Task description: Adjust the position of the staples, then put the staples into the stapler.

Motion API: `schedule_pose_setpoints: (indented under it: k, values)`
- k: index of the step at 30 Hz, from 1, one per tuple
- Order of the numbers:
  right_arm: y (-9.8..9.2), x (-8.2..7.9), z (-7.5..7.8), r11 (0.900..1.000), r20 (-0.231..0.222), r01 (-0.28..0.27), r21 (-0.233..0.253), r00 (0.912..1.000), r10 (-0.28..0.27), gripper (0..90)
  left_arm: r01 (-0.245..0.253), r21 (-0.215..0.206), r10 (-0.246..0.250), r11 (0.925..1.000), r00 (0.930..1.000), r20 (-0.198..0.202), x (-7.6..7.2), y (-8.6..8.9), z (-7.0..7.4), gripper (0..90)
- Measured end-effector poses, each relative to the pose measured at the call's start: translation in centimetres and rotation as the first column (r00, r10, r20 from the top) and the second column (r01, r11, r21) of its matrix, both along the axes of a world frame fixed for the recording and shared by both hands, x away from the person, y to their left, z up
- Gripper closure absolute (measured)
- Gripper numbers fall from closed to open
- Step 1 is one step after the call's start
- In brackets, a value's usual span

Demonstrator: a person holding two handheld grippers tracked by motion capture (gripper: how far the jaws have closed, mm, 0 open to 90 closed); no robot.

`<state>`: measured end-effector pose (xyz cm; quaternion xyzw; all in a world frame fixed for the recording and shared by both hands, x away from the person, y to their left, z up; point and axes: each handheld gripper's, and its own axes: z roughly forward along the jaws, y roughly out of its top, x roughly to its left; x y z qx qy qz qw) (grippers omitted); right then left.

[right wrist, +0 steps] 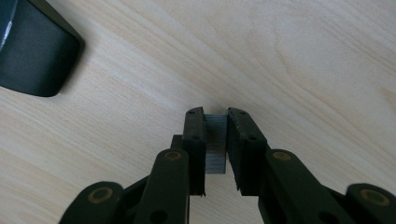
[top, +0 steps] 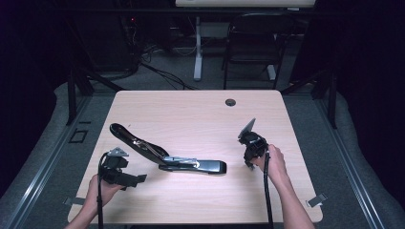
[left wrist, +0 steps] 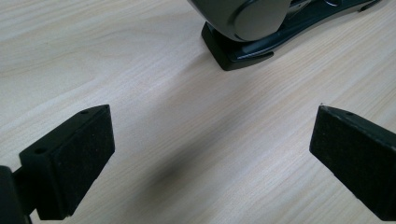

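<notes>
Reloading step in hand, by the look: one stapler (top: pixel 167 155) mid-table, lid swung open up-left, magazine exposed. One staple strip (right wrist: pixel 215 144) clamped between jaws of right gripper (right wrist: pixel 215 122), held just above table (top: pixel 191 109), right of stapler. Left gripper (left wrist: pixel 212 140) spread wide, holding nothing, near stapler's end. Next, likely: carry strip over, align with open channel, lower in; steady base with left
</notes>
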<state>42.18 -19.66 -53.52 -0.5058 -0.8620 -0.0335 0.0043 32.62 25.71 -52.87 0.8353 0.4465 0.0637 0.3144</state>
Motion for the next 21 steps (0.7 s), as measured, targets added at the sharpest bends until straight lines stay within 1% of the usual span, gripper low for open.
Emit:
schedule_pose_setpoints:
  k: [1,2,3,6,7,8,9,10,11,12,13,16,17,18,19,21]
  values:
    - [0.0,0.0,0.1,1.0,-0.005,-0.003,-0.005,1.0,0.003,77.9,0.0,0.0,0.0,1.0,1.0,0.0,0.0,0.0,0.0,0.1]
    - [0.0,-0.2,-0.1,0.999,0.02,0.024,0.024,0.9995,-0.025,77.9,-0.002,-0.001,0.002,1.0,1.0,0.0,0.0,0.0,0.0,0.1]
    - [-0.1,0.0,0.3,1.0,-0.004,-0.001,0.0,1.0,0.001,77.9,-0.002,-0.001,0.002,1.0,1.0,0.001,0.0,0.0,0.0,0.1]
    - [-0.1,-0.1,0.5,1.0,-0.003,-0.007,-0.002,1.0,0.007,77.9,-0.006,-0.002,0.006,1.0,1.0,0.003,-0.1,0.1,0.0,0.2]
    - [-0.1,-0.1,0.5,1.0,0.009,-0.003,0.003,1.0,0.003,77.9,-0.006,-0.001,0.006,1.0,1.0,0.002,-0.1,0.1,0.0,0.1]
    - [0.0,-0.3,0.4,1.0,0.026,0.018,0.025,0.9995,-0.019,77.9,-0.008,-0.003,0.008,1.0,1.0,0.003,-0.1,0.1,0.1,0.1]
    - [-0.1,-0.2,0.7,1.0,0.013,0.0,0.01,0.9999,0.0,78.0,-0.007,-0.004,0.007,1.0,1.0,0.003,-0.2,0.1,0.1,0.1]
    - [0.0,-0.3,0.7,1.0,0.019,0.006,0.014,0.9998,-0.007,77.9,-0.007,-0.003,0.007,1.0,1.0,0.003,-0.2,0.1,0.0,0.1]
    - [0.0,-0.3,0.8,1.0,0.018,0.001,0.014,0.9998,-0.001,78.0,-0.006,-0.004,0.006,1.0,1.0,0.002,-0.2,0.1,0.0,0.1]
    - [0.0,-0.2,1.0,1.0,0.005,-0.016,0.001,0.9999,0.016,77.9,-0.004,-0.002,0.004,1.0,1.0,0.002,-0.2,0.1,0.0,0.1]
    - [0.0,-0.2,1.1,1.0,0.005,-0.024,-0.002,0.9997,0.024,78.0,-0.003,0.0,0.003,1.0,1.0,0.001,-0.2,0.1,0.0,0.1]
    - [0.1,-0.3,1.2,1.0,0.011,-0.018,0.005,0.9998,0.018,78.0,-0.002,0.0,0.002,1.0,1.0,0.003,-0.2,0.2,0.1,0.2]
    - [0.2,-0.4,1.1,1.0,0.026,-0.004,0.015,0.9996,0.003,78.0,-0.003,0.0,0.003,1.0,1.0,0.004,-0.2,0.2,0.1,0.1]
    - [0.2,-0.4,1.2,1.0,0.021,-0.01,0.014,0.9997,0.01,78.0,-0.001,0.002,0.001,1.0,1.0,0.003,-0.2,0.2,0.1,0.1]
    - [0.2,-0.3,1.4,1.0,0.01,-0.026,0.001,0.9996,0.026,78.0,-0.002,0.002,0.002,1.0,1.0,0.005,-0.2,0.2,0.1,0.1]
    - [0.3,-0.4,1.4,1.0,0.016,-0.027,0.005,0.9995,0.027,78.0,-0.005,-0.001,0.005,1.0,1.0,0.005,-0.2,0.2,0.1,0.1]
